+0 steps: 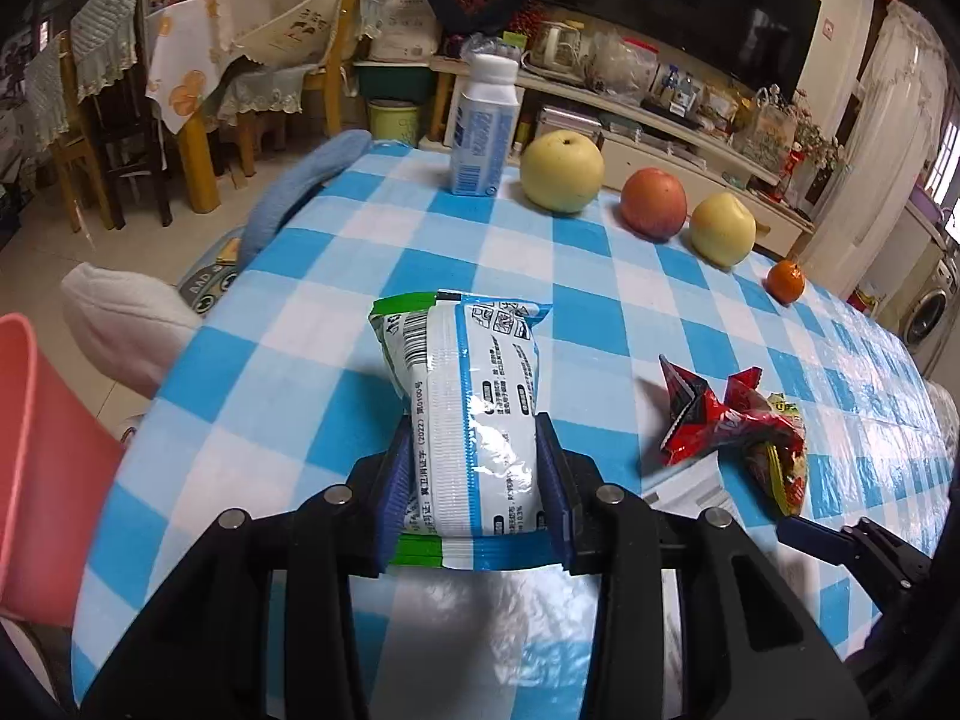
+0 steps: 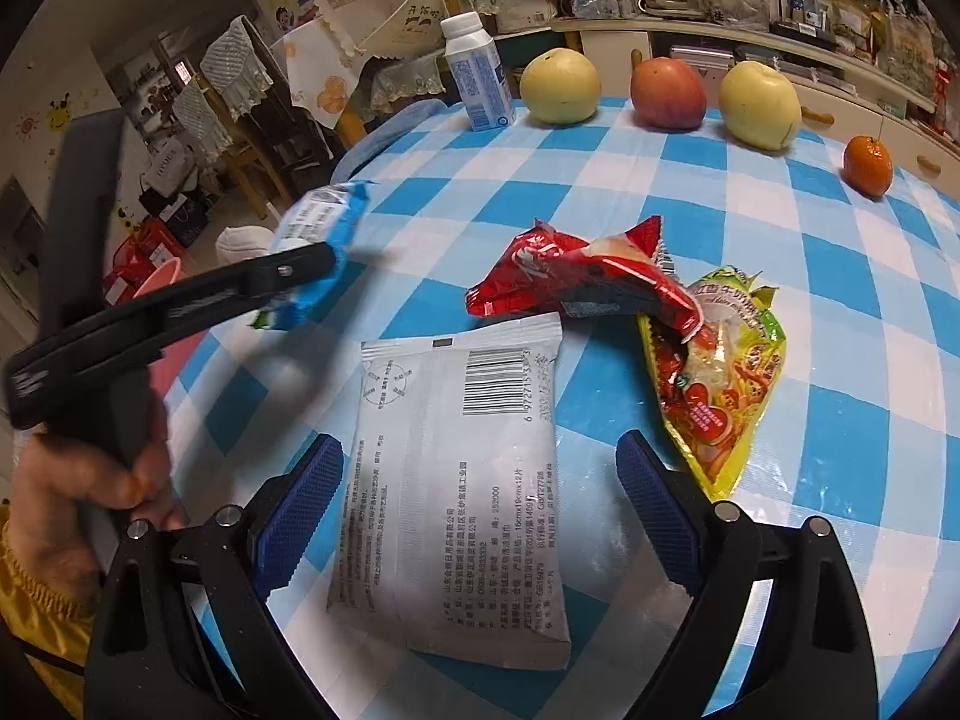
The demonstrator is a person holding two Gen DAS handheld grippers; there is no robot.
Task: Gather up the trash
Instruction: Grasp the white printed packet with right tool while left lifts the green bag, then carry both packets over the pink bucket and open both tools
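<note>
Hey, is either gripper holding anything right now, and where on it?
The left gripper is shut on the blue-and-white packet, pads pressing its two long sides near the lower end. The right gripper is open, straddling the white packet without gripping it.

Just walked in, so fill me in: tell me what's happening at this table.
A person is clearing wrappers off a checked table with two handheld grippers. The left gripper is clamped on a blue and white packet, lifted off the cloth. The right gripper hangs open over a flat white packet. A red wrapper and a yellow wrapper lie beside it.
</note>
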